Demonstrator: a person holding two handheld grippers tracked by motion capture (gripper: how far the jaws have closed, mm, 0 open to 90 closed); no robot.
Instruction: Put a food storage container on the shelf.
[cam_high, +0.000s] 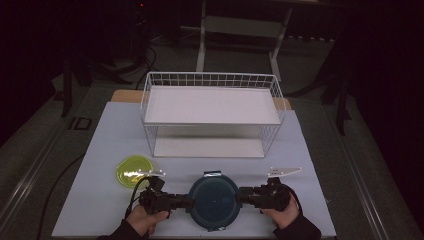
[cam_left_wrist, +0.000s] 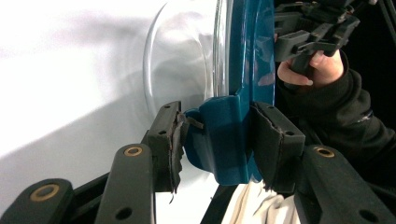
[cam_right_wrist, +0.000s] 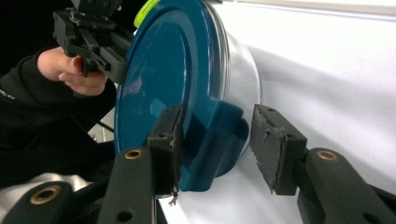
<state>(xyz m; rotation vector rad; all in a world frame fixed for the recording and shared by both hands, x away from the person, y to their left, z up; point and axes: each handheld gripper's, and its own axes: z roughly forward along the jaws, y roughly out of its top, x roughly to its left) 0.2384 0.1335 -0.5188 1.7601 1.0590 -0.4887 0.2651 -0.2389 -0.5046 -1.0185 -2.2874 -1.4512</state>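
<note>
My left gripper (cam_left_wrist: 217, 140) clamps the teal clip at nine o'clock on the lidded glass container (cam_high: 214, 200), which sits at the table's (cam_high: 100, 200) near edge. My right gripper (cam_right_wrist: 217, 144) straddles the three o'clock clip, one pad apart; I should square both pads before squeezing.

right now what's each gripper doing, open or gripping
left gripper: shut on a clip tab of the blue lid.
right gripper: open, jaws around the opposite tab, one pad clear of it.
</note>
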